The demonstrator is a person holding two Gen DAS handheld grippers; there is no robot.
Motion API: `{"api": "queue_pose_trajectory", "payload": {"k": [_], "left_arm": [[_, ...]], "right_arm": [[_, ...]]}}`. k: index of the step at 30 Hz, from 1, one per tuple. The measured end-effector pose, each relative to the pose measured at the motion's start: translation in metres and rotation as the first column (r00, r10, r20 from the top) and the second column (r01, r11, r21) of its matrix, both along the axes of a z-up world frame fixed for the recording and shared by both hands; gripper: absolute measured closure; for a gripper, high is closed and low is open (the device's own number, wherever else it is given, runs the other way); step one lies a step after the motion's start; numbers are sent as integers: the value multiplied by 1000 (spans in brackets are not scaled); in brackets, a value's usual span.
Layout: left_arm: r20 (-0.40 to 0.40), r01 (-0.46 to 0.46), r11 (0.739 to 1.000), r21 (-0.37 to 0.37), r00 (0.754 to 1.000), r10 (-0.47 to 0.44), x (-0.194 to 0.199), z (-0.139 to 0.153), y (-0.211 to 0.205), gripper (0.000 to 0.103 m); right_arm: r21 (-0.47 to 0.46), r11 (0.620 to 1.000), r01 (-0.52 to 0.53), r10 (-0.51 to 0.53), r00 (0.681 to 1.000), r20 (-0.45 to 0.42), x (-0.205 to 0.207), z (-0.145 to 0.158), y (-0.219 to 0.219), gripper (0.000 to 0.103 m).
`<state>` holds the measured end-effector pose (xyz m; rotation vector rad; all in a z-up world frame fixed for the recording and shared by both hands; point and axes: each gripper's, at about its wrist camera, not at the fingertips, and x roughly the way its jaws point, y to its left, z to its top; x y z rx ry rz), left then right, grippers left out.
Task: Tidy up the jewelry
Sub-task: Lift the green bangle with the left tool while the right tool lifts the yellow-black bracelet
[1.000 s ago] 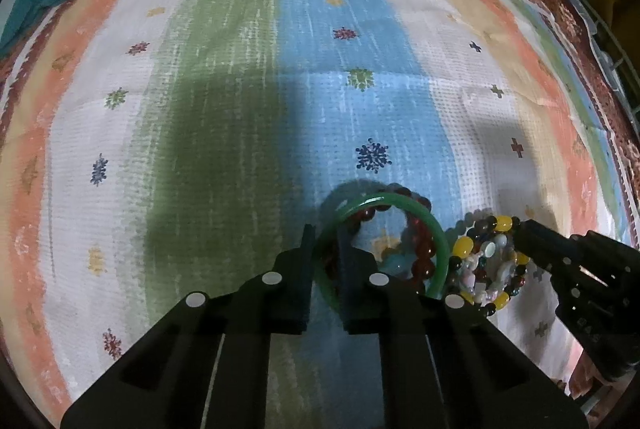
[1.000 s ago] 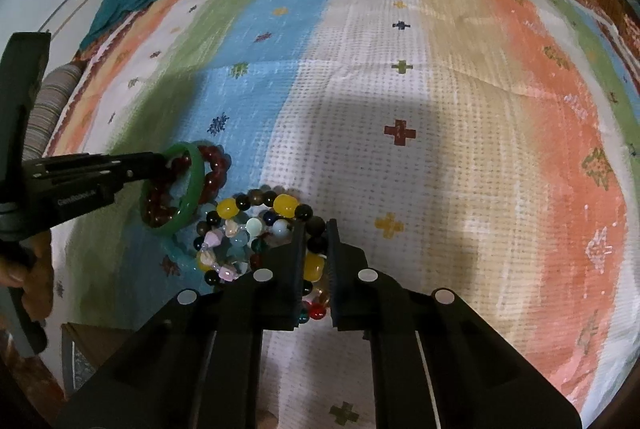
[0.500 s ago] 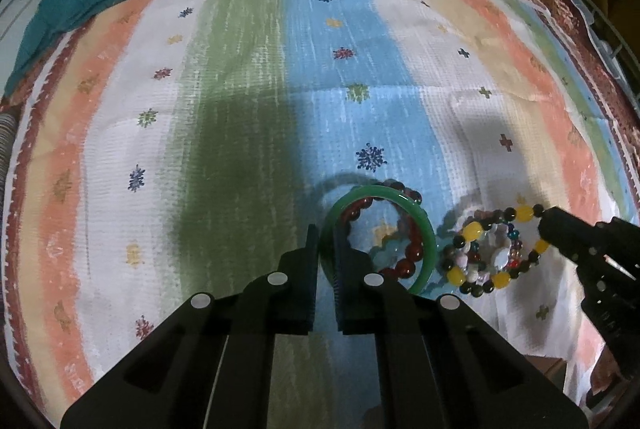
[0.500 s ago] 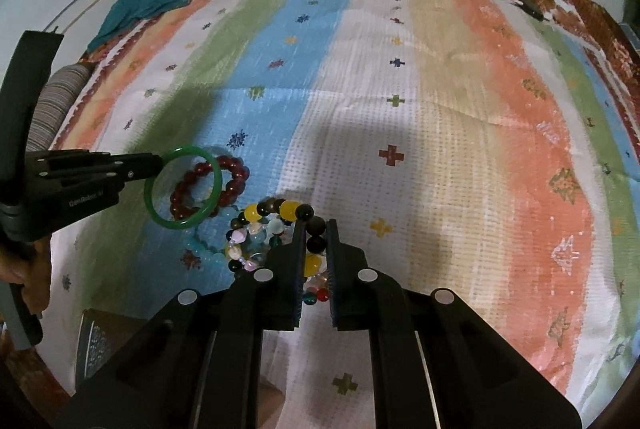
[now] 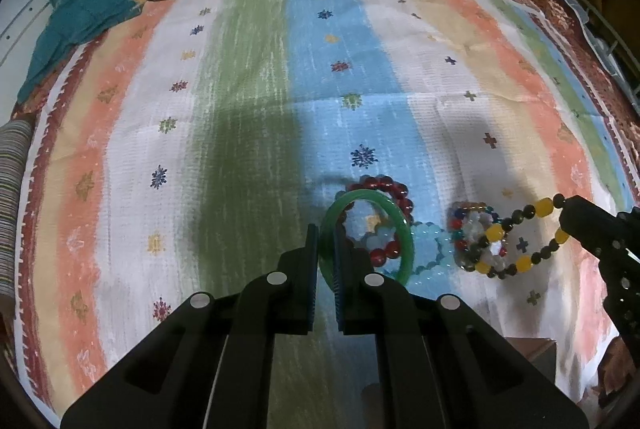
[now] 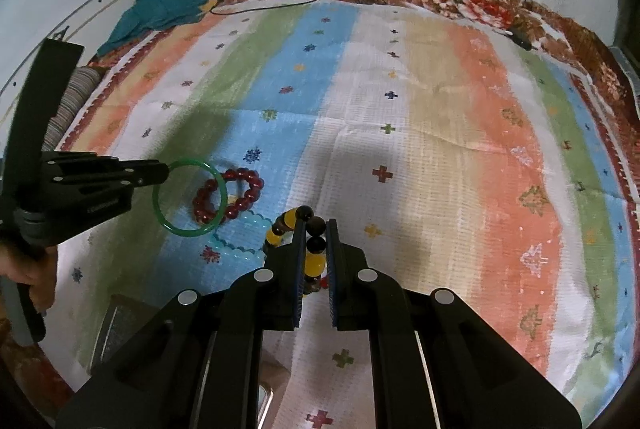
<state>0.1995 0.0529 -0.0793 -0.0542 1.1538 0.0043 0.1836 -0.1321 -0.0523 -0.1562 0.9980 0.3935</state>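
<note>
Step in hand, judged: lifting two bracelets clear of the pile, one per gripper. Best done by raising both straight up and apart, slowly, so no strand snags a neighbour; worth checking the yellow-and-dark strand, which hung near the small multicoloured cluster.

Left gripper [image 5: 327,249], lower centre of left wrist view: fingers pinched on the rim of the green bangle [image 5: 404,233]. Bangle appeared raised off the cloth, seen tilted in the right wrist view at centre left [image 6: 188,229]. Hard, smooth, glossy ring; slip likely under a loose pinch, so a firm hold on the rim advised.

Right gripper [image 6: 314,241], lower centre of right wrist view: fingers closed on the yellow-and-dark beaded bracelet [image 5: 520,229]. Strand hung in a loop from the fingers at right of the left wrist view. Beads round, alternating large yellow and small dark; elastic strand, liable to swing.

Left on the striped bedspread [image 5: 248,109]:
- Dark red beaded bracelet [image 6: 248,197], on the blue stripe, centre left of right wrist view, partly behind the bangle.
- Pale blue beaded bracelet [image 5: 430,249], lower centre of left wrist view, just beside the bangle.
- Small multicoloured bead cluster [image 5: 470,233], lower right; count of pieces unclear.

No tray or box for sorting identified with certainty.
</note>
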Motion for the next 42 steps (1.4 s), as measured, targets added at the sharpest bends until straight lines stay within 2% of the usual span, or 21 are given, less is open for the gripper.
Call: {"api": "queue_pose_trajectory", "payload": {"k": [13,30,39,42], "left_arm": [[37,20,1000,3,999,-21,-13,17,-12,97],[138,46,999,-4,989,-45,-53,56,-24,97],[162,54,998,-20,985,-50,-68,67,-28,97],[179,53,998,-33,983,-47,-76,72,-28,103]], "right_arm": [[-11,999,43,-42,999,29,-10,11,-13,92],[71,997,25,-32,995,92,-44,32,-10,92],[107,994,14,-27,993,118,-62,44,-10,92],[118,993,19,-35,990,135,-67,48,-11,92]]}}
